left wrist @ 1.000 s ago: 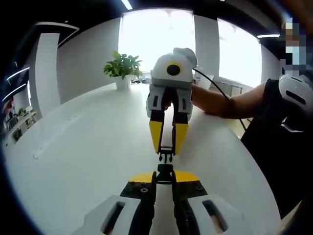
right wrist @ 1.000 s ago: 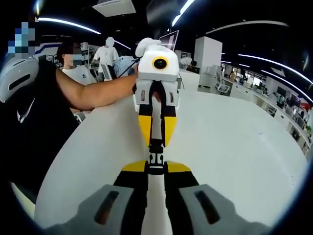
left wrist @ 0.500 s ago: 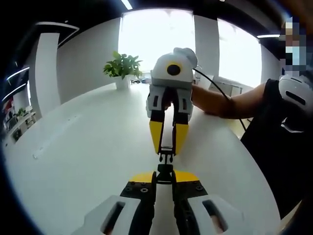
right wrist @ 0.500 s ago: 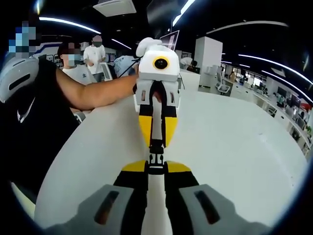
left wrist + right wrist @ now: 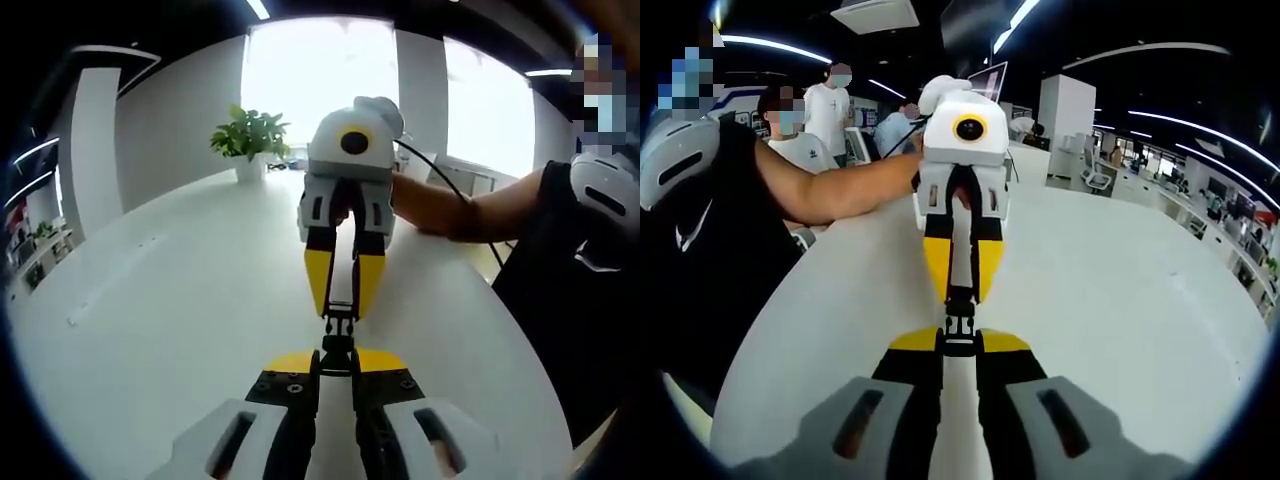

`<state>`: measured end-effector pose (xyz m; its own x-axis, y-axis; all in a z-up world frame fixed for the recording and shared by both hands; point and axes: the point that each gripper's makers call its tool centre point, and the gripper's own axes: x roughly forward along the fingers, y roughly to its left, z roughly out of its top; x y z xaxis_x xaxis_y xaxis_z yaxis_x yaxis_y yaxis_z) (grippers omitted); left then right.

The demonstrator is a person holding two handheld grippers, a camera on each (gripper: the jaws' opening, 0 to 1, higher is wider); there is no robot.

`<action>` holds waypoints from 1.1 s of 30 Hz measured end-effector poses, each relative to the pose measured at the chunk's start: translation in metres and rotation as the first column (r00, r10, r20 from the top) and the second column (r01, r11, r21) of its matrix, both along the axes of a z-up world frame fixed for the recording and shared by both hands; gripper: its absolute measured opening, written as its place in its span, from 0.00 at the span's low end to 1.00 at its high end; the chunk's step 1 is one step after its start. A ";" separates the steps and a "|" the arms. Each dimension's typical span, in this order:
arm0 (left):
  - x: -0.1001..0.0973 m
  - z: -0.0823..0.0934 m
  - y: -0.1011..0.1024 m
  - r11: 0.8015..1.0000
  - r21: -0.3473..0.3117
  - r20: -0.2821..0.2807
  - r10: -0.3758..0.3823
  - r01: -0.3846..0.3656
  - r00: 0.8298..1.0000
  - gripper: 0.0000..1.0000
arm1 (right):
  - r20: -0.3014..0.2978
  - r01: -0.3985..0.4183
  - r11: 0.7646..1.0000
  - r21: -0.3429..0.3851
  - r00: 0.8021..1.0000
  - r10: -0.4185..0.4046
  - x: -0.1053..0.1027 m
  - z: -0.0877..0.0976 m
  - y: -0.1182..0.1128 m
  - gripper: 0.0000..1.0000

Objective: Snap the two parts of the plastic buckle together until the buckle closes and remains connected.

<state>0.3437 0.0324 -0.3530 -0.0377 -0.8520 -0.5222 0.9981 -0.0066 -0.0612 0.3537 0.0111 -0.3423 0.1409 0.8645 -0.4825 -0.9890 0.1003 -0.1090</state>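
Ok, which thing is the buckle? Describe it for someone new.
Over the big white table, two yellow-tipped tongs meet nose to nose. The buckle is the small black plastic piece pinched between them, the one dark bit bridging both.

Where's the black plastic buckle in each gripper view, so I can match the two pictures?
Left gripper view: the buckle sits low at centre, between this view's own jaw tips and the facing right gripper.
Right gripper view: the buckle sits low at centre, between this view's own jaw tips and the facing left gripper.
Shared landmark: the white table under both grippers.
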 end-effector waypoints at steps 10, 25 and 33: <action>0.002 0.001 0.000 1.000 -0.001 0.005 0.000 0.000 1.000 0.11 | -0.001 -0.003 1.000 -0.003 1.000 0.003 0.001 0.000 0.000 0.11; 0.003 0.002 -0.001 1.000 -0.002 0.002 -0.007 0.007 1.000 0.11 | 0.004 -0.006 1.000 -0.001 1.000 0.006 0.000 0.001 0.001 0.11; 0.008 0.007 0.000 1.000 -0.014 0.010 -0.004 0.004 1.000 0.10 | 0.005 -0.007 1.000 0.010 1.000 0.007 0.000 0.003 0.002 0.11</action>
<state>0.3519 0.0326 -0.3461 -0.0359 -0.8590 -0.5107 0.9986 -0.0112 -0.0514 0.3538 0.0130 -0.3396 0.1371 0.8701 -0.4734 -0.9891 0.0941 -0.1134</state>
